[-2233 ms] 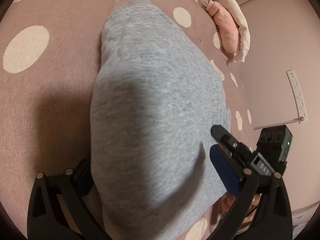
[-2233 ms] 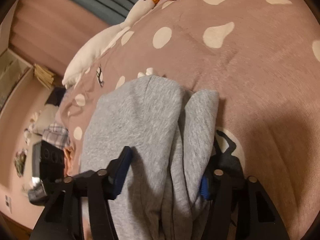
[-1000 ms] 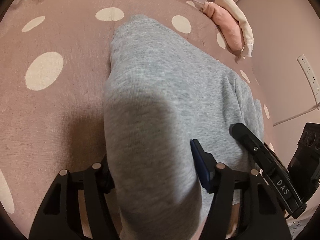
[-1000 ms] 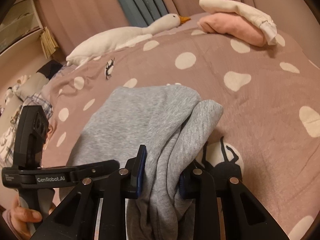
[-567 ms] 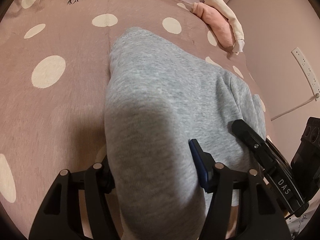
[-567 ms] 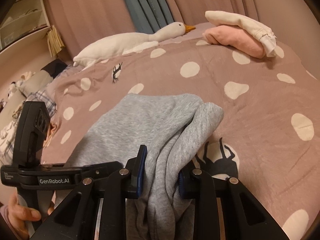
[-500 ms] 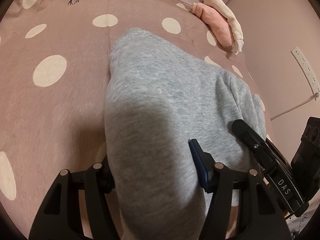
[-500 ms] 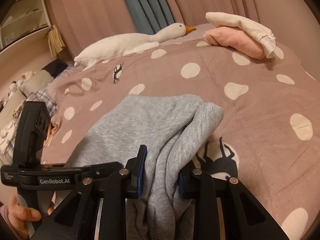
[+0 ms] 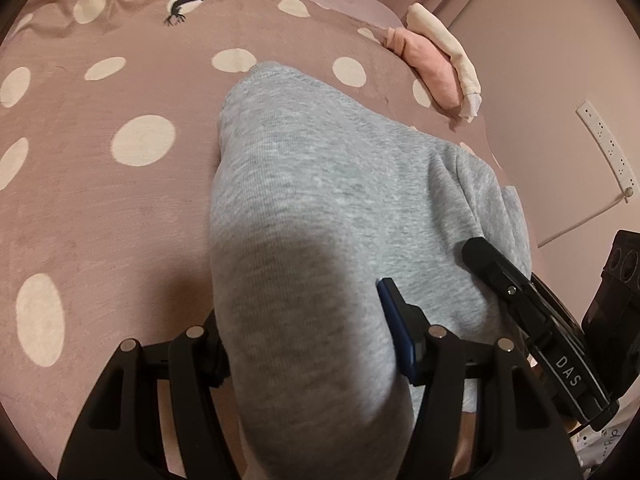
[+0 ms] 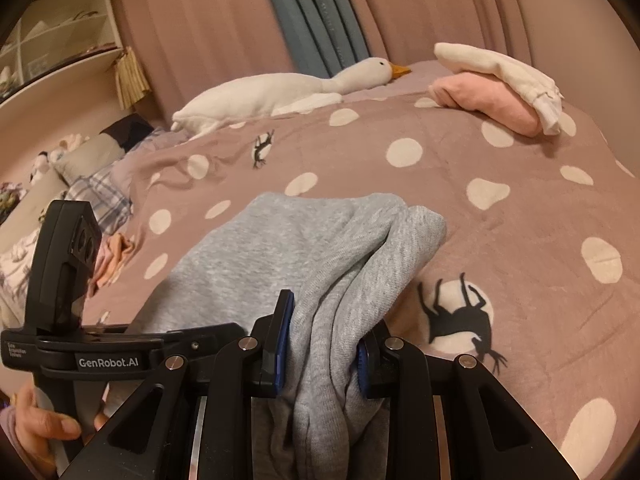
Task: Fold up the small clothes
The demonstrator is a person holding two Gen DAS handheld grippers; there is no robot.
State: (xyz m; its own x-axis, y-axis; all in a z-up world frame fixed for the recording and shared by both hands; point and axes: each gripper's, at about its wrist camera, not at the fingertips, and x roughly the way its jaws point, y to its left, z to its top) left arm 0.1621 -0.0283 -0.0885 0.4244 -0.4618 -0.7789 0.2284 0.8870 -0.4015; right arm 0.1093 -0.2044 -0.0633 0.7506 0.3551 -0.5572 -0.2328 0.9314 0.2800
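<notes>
A grey knit garment (image 9: 320,216) lies folded on the pink dotted bedspread (image 9: 100,216); it also shows in the right wrist view (image 10: 304,256). My left gripper (image 9: 308,328) is shut on its near left edge, the cloth bulging over the fingers. My right gripper (image 10: 324,328) is shut on the bunched near right edge, several layers between the blue pads (image 10: 282,340). The far end of the garment rests on the bed. The right gripper also shows in the left wrist view (image 9: 532,312), and the left gripper in the right wrist view (image 10: 80,344).
A folded pink and cream clothes stack (image 10: 500,84) lies at the far right of the bed. A white goose plush (image 10: 280,92) lies along the far edge. Pillows and loose clothes (image 10: 80,184) are at the left. A wall with a power strip (image 9: 608,148) is at the right.
Both grippers keep hold of the grey garment. The views have tilted up and drawn back toward me, so more of the bed's far side shows. The folded far end stays on the bed.
</notes>
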